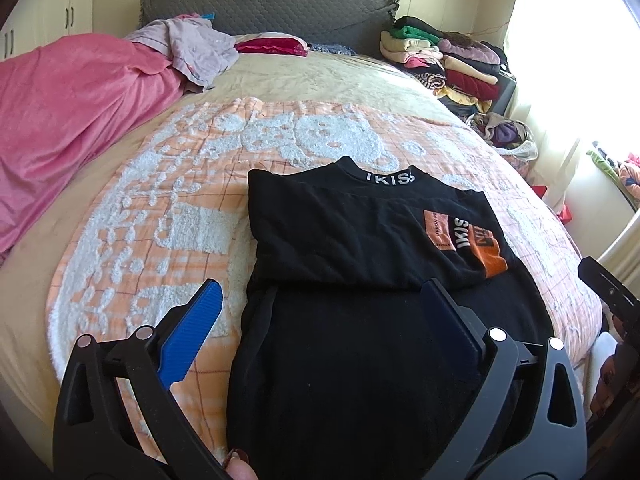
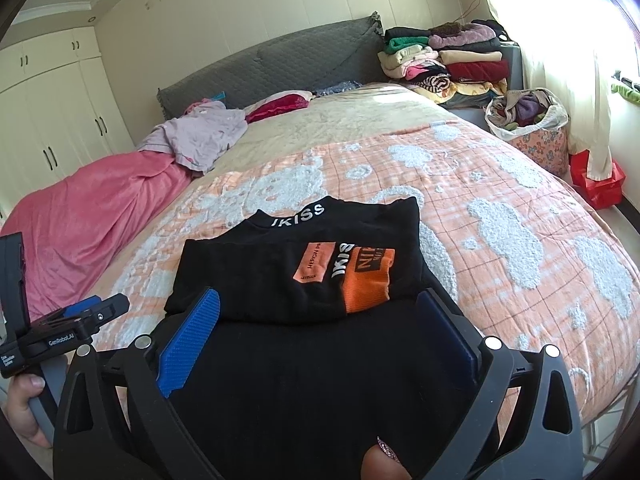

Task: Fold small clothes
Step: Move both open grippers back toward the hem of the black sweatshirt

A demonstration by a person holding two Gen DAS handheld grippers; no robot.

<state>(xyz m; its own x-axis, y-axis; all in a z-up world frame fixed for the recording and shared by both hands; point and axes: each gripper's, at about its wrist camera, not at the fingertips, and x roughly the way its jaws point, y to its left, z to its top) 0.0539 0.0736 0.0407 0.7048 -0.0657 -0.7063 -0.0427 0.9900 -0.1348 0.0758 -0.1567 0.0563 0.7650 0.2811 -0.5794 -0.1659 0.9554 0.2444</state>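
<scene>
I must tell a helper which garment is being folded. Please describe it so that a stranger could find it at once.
Start at the large bed with the orange checked blanket. On its near end lies the black top, partly folded. Unlike the pink and lilac cloths by the headboard, it has white letters on the collar and orange patches.

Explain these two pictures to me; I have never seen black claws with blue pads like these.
These are two hand-held grippers, one in each of a person's hands, each with a camera looking along its fingers. One picture is from the left gripper, the other from the right gripper. Both stand open and hold nothing. Beneath them, on an orange and white blanket on a bed, lies a black shirt, partly folded, with an orange print. The left gripper also shows at the edge of the right view, held by a hand. Folded clothes are stacked beside the headboard.
</scene>
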